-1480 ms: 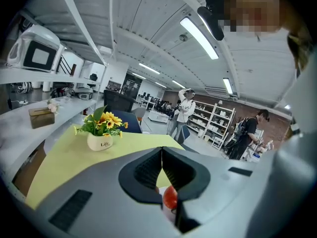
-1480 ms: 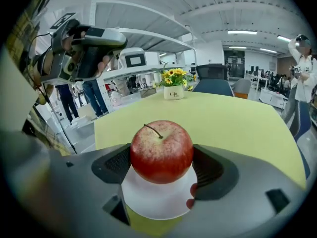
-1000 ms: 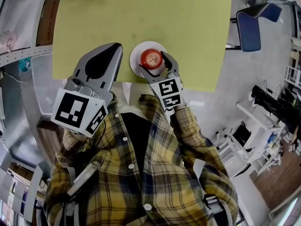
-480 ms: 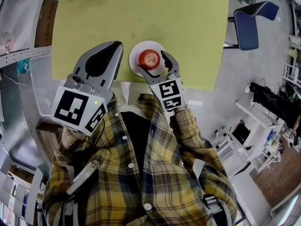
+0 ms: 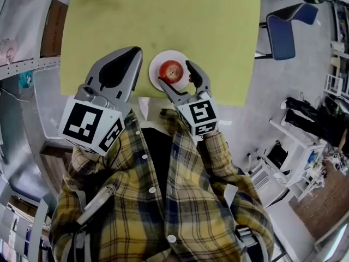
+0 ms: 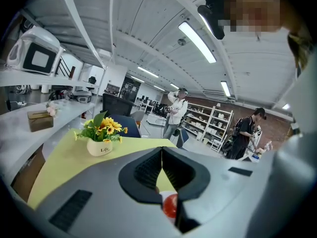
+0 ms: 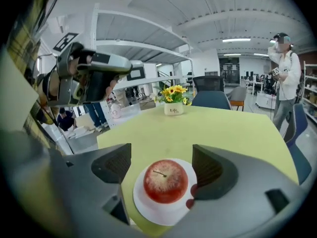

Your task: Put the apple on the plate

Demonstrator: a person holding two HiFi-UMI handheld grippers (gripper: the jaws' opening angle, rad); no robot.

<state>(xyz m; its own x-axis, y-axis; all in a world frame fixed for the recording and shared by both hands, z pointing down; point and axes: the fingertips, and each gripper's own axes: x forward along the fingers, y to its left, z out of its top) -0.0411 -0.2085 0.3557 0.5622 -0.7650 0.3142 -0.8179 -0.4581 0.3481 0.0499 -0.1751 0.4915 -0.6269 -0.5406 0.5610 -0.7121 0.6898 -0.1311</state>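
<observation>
The apple (image 7: 166,181) sat stem-up in the middle of the white plate (image 7: 148,209), resting on it and held by nothing.

The yellow-green table (image 5: 163,21) filled the upper part of the head view, and the plate stood close to its near edge, in front of the person in the yellow plaid shirt (image 5: 163,201). A blue chair (image 5: 281,34) stood on the floor off the table's far right corner.

The left gripper (image 5: 130,56) was raised over the near edge of the table to the left of the plate. Its jaws were pressed together at the tips with nothing between them, and the apple and plate showed only through the gap below their meeting line.

The right gripper (image 7: 161,157) pointed at the plate from the near side. Its jaws were spread wide, one on each side of the apple, with a gap visible between each pad and the fruit.

A small cream pot of yellow flowers (image 7: 173,109) stood at the far edge of the table, well apart from the plate.
</observation>
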